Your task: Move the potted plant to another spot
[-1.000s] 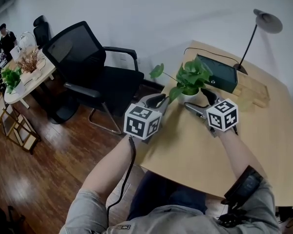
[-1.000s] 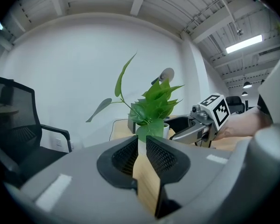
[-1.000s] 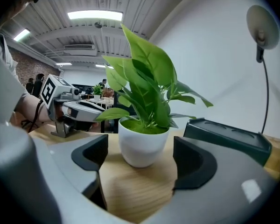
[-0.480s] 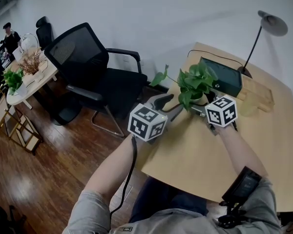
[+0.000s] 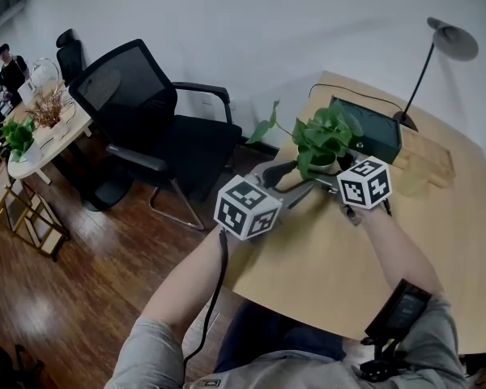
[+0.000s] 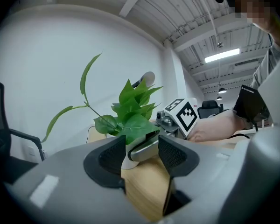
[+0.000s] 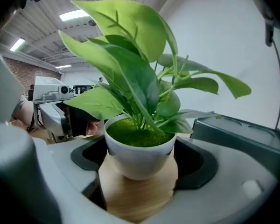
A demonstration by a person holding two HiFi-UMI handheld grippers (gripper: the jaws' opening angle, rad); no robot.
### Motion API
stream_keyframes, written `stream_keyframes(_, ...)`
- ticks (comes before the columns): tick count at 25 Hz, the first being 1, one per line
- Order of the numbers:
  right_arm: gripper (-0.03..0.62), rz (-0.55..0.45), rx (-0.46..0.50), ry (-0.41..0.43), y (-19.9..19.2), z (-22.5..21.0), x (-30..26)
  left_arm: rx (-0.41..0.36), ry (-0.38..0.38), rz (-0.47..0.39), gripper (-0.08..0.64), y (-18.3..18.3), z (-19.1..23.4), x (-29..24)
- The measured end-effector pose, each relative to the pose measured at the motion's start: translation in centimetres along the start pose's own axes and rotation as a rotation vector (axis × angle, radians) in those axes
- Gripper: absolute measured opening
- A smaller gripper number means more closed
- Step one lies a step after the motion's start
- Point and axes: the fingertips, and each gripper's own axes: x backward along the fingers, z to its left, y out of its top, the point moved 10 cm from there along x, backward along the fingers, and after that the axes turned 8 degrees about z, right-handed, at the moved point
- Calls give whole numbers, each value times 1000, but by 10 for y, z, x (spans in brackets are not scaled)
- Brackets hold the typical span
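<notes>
1. The table (image 5: 324, 254) is pale wood grain with a rounded edge. A dark green, hard-edged box (image 5: 371, 126) lies on it. The black chair (image 5: 138, 96) at 9 o'clock has a mesh back.
2. The potted plant (image 7: 140, 125) has a smooth, round, matte white pot that tapers to its base. It is topped with grainy, moss-like green, and broad, pointed, glossy leaves rise above it. One long stem trails towards 10 o'clock.
3. It stands on the table near the far edge, with the box just beside it at 2 o'clock.
4. The right gripper (image 7: 141, 153) reaches in from 5 o'clock. Its dark pads sit against both sides of the pot, with no gap visible.
5. The left gripper (image 6: 141, 148), at 8 o'clock, has just been opening. Its finely ribbed black pads stand wide with only bare tabletop between them, and the pot is beyond their tips.
6. In the head view, leaves and grippers cover most of the pot. In the left gripper view, a jaw and the right gripper's finger cut it off.
</notes>
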Motion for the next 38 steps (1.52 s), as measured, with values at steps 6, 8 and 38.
stream_keyframes(6,451,-9,-32,0,-5,-2,8,13,6,13,212,-2,1,1)
stream_keyframes(8,449,-6,-28,-5,-9,0,13,11,-1,28,212,-3,-2,0)
stream_keyframes(38,445,-72,-77,-163,-48,5,178,-65,-169,15,210,45,-117,-53)
